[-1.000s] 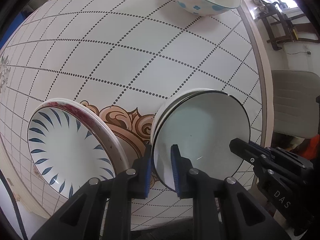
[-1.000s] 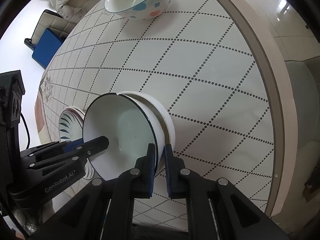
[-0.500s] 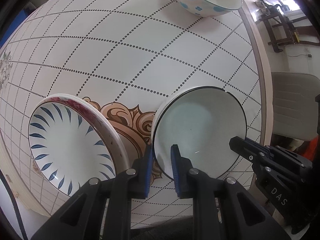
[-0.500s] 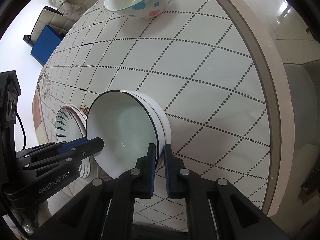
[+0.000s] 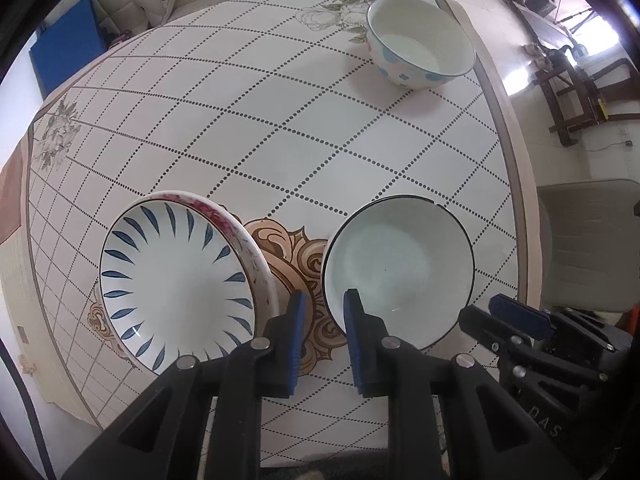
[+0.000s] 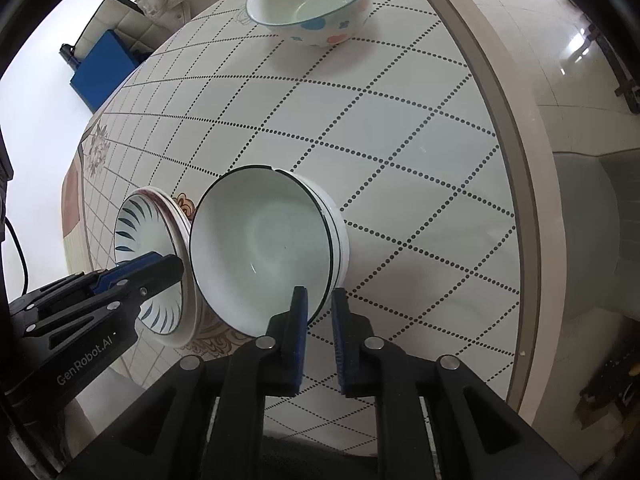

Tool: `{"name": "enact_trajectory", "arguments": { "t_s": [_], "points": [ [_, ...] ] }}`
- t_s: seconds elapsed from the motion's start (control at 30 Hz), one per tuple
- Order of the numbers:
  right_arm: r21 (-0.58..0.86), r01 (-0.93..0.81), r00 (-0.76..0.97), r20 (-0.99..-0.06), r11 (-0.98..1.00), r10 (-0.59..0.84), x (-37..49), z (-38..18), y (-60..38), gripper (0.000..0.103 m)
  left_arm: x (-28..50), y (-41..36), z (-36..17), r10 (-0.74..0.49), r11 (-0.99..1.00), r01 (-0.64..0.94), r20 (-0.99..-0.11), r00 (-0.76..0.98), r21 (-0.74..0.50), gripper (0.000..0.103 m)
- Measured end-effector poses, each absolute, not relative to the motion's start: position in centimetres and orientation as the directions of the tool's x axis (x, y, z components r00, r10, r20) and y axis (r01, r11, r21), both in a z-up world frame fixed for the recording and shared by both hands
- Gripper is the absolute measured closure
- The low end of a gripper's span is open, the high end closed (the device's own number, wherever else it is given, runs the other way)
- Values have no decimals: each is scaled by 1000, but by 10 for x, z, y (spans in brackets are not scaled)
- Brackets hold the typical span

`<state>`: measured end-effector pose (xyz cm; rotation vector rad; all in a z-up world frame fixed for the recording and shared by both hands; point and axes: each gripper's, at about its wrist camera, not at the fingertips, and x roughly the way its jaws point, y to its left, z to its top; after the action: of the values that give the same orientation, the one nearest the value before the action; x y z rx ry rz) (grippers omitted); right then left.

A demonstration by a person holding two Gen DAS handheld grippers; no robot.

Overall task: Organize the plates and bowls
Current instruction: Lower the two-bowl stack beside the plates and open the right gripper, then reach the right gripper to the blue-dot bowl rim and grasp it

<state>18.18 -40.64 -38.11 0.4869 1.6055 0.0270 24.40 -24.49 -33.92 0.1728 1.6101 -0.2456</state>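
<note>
Lower stacked bowls (image 6: 340, 236), perhaps two, mostly hidden

Two stacks of dishes sit side by side on the table, and one bowl sits far behind them.

On the round table with dotted diamond lines (image 5: 248, 128), the stack of wide plates with blue leaf strokes (image 5: 176, 284) lies left of the stack of plain white bowls with thin dark rims (image 5: 398, 268), near but apart. The deep white bowl with blue spots (image 5: 420, 56) stands well behind, close to the table's right edge.
</note>
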Motion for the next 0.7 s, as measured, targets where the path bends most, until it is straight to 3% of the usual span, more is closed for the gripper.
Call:
{"name": "enact_trajectory", "arguments": {
  "t_s": [0.07,0.1,0.13,0.17,0.2,0.23,0.3,0.37,0.5,0.7],
  "points": [
    [286,254,-17,-954,924,300,181,-374,-403,55,243,-246,-336,-35,962,271,-999,-34,-43,83],
    [280,234,-9,-957,931,290,180,-369,-402,45,242,-246,-334,-32,960,276,-999,-23,-37,81],
    [272,214,-1,-960,938,279,179,-365,-401,29,242,-247,-332,-29,959,280,-999,-14,-32,75],
    [264,199,3,-963,944,269,178,-362,-400,23,243,-248,-330,-34,959,282,-999,-5,-34,71],
    [256,187,6,-966,948,260,176,-360,-400,22,244,-247,-327,-41,959,279,-999,4,-38,61],
    [250,181,6,-967,951,253,175,-358,-401,22,245,-247,-325,-46,959,280,-999,15,-40,44],
    [243,177,6,-969,954,246,173,-357,-403,18,249,-249,-319,-56,958,282,-998,36,-43,24],
    [250,176,8,-968,952,253,173,-357,-408,7,254,-250,-312,-59,960,278,-996,69,-38,24],
    [260,204,30,-965,944,259,181,-354,-421,6,274,-258,-303,-92,959,277,-991,96,-62,14],
    [306,282,92,-952,909,292,215,-349,-451,6,327,-275,-298,-129,962,255,-984,123,-94,14]
  ]
}}
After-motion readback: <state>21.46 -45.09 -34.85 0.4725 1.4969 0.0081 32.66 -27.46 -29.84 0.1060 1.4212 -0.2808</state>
